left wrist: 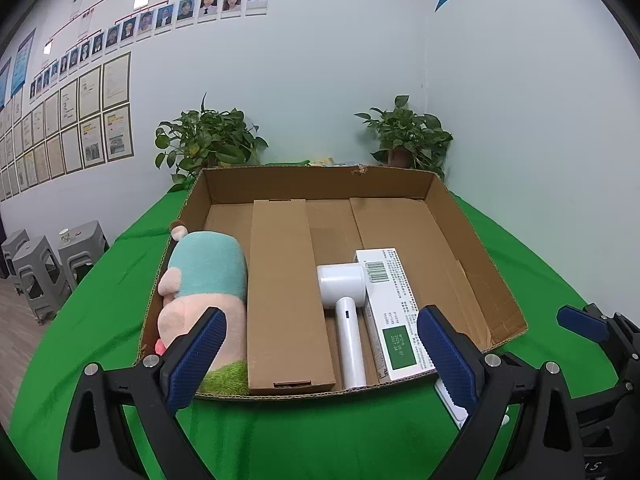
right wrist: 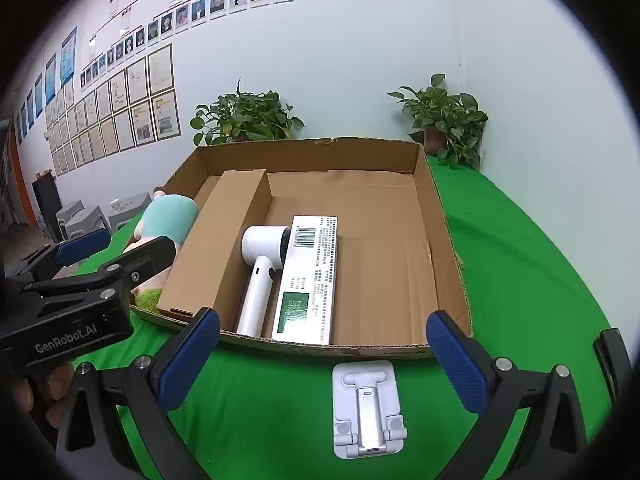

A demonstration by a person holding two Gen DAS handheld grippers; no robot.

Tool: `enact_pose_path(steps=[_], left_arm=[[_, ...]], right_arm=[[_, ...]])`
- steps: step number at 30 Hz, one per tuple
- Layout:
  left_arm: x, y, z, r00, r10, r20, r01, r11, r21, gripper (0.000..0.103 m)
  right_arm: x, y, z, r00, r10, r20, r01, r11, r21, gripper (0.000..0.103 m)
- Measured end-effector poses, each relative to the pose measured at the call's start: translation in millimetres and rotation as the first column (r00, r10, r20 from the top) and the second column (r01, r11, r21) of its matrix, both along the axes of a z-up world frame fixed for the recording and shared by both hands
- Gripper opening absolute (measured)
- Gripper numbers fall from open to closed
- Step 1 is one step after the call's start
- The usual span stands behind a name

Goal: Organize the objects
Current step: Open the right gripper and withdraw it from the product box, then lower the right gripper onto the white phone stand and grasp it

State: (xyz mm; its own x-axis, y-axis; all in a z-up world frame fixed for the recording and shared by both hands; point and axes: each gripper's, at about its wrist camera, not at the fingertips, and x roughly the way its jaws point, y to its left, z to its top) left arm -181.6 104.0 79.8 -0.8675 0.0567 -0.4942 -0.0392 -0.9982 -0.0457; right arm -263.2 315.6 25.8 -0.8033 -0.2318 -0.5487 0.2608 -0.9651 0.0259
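1. Left gripper: jaws wide, nothing between the pads; hovers at the near edge of the cardboard tray, pointing down into it.
2. Right gripper: jaws wide, empty; hangs over the phone stand without touching it.
3. Phone stand: flat on the green cloth, just outside the tray's near wall, between the right gripper's fingers as framed. Folded, white and silver. Long axis runs near-to-far; hinged feet at the near end, rounded top toward the tray.
4. Already in the tray, left to right: plush toy, brown carton, white hair dryer, white box. All lie with long axes near-to-far. Dryer handle points near, head far. Right part of the tray floor bare.
5. Probable remaining step: stand into the bare right section.
6. Risks:
   - Stand thin and flat on cloth; pads may skid off the edges or pinch the cloth with it.
   - Hinged parts may unfold on lift and shift the grip.
   - Low carry may catch the tray's near wall and push the tray away.
   - Left gripper close beside the right; collision possible on a crossing move.
   - Release too far left may land on the white box.
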Motion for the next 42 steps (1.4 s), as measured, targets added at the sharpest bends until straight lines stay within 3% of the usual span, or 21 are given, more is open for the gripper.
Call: enact_pose_path(steps=[11, 24, 28, 31, 35, 37, 42], left_arm=[[6, -3, -3, 1.000, 0.020, 0.013, -0.020, 0.999, -0.026, 0.097], [7, -15, -19, 0.998, 0.012, 0.068, -0.013, 1.000, 0.015, 0.098], [4, -15, -30, 0.995, 0.010, 0.098, -0.011, 1.000, 0.004, 0.098], [0, -14, -48, 0.985, -0.023, 0.169, 0.024, 1.000, -0.004, 0.099], [2, -16, -79, 0.966, -0.048, 0.254, 0.040, 0.999, 0.035, 0.099], [5, -15, -89, 0.960, -0.058, 0.273, 0.043, 0.997, 0.058, 0.099], [10, -9, -106, 0.942, -0.093, 0.321, 0.066, 0.993, 0.094, 0.099]], right_arm=[[0, -1, -4, 1.000, -0.010, 0.001, 0.010, 1.000, 0.005, 0.103], [2, 1, -16, 1.000, 0.014, 0.023, -0.015, 1.000, 0.011, 0.103], [2, 9, -29, 0.998, 0.024, 0.061, -0.025, 1.000, 0.010, 0.103], [-1, 19, -50, 0.992, 0.014, 0.129, -0.016, 1.000, 0.016, 0.103], [-2, 30, -84, 0.972, -0.005, 0.235, -0.009, 0.998, 0.057, 0.103], [-5, 39, -99, 0.957, -0.019, 0.289, 0.010, 0.999, 0.033, 0.103], [-9, 43, -114, 0.945, -0.029, 0.325, 0.008, 0.998, 0.064, 0.097]])
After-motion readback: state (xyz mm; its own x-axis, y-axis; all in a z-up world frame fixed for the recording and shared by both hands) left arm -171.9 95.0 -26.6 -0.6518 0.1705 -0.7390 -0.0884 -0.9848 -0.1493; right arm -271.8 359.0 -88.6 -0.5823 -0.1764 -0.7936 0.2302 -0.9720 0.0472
